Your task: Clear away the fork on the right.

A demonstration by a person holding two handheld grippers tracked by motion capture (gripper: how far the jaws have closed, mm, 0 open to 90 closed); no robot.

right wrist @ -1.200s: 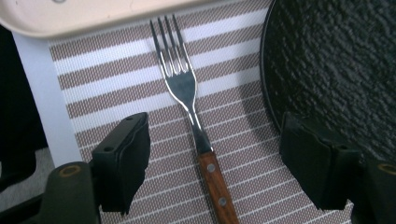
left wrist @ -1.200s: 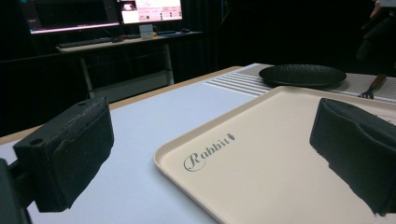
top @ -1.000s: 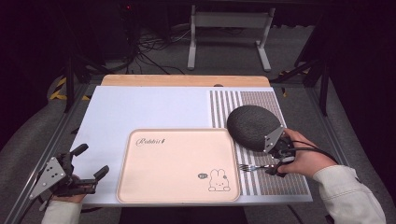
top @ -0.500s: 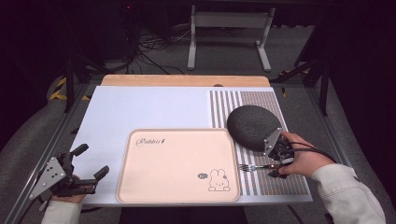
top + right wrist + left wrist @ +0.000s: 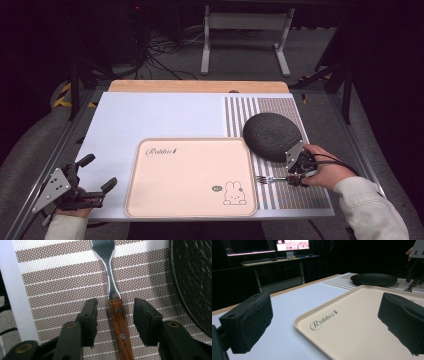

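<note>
Seen from above the near edge of the table [image 5: 165, 112], looking forward and down, with the beige tray [image 5: 190, 177] at centre. Shot low from the tray's near-left corner, aimed across its printed face [image 5: 352, 322] toward the black plate [image 5: 374, 279] and distant monitors [image 5: 264, 246]. Taken close, straight down on the striped mat [image 5: 62, 277] right of the tray, over the fork [image 5: 112, 290]. Shared between high and left gripper views: tray, plate, mat.

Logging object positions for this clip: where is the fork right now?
In the high view the fork lies on the striped mat, right of the tray, below the dark plate, its wooden handle between the right hand-held gripper's open jaws.
</note>
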